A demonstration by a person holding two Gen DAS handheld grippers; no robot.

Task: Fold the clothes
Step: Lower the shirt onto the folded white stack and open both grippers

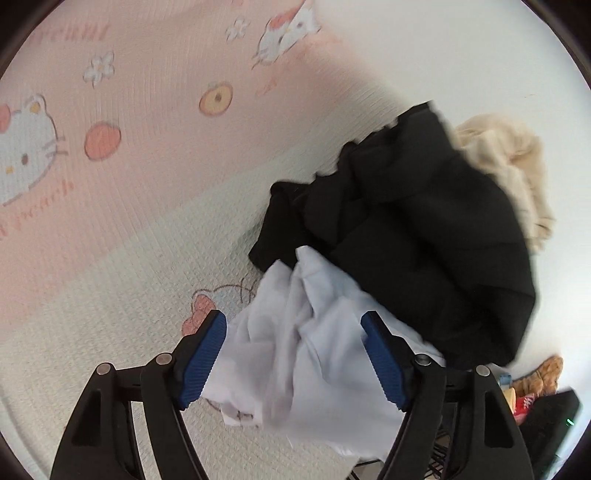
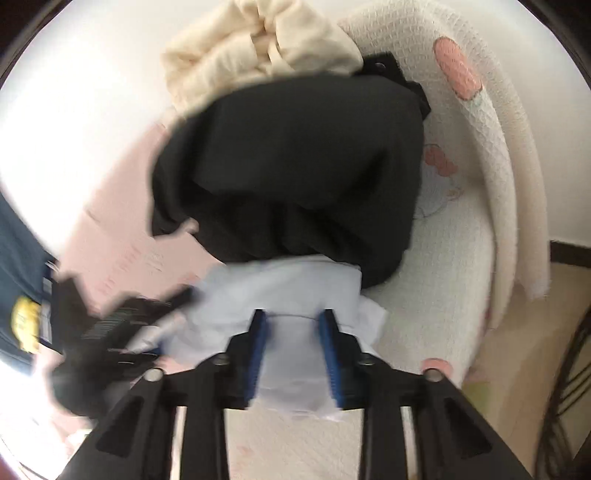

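Cartoon-print bed cover (image 1: 140,177) carries 3 crumpled garments: white shirt (image 1: 314,332) at 6 o'clock, black garment (image 1: 424,229), cream garment (image 1: 509,166); none folded. Left gripper (image 1: 293,321) jaws spread wide; right gripper (image 2: 293,321) jaws straddle the shirt, grip uncertain.

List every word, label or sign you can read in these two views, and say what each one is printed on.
"peach": pink script on the pink cartoon-cat bedsheet, under the cat's face at the left; mirrored and blurred, so this reading is tentative.
Pink script at the sheet's top left: too blurred to read.
Yellow patch on the dark blue cloth: unreadable.
White light-fabric garment, black garment, cream garment: no text visible.
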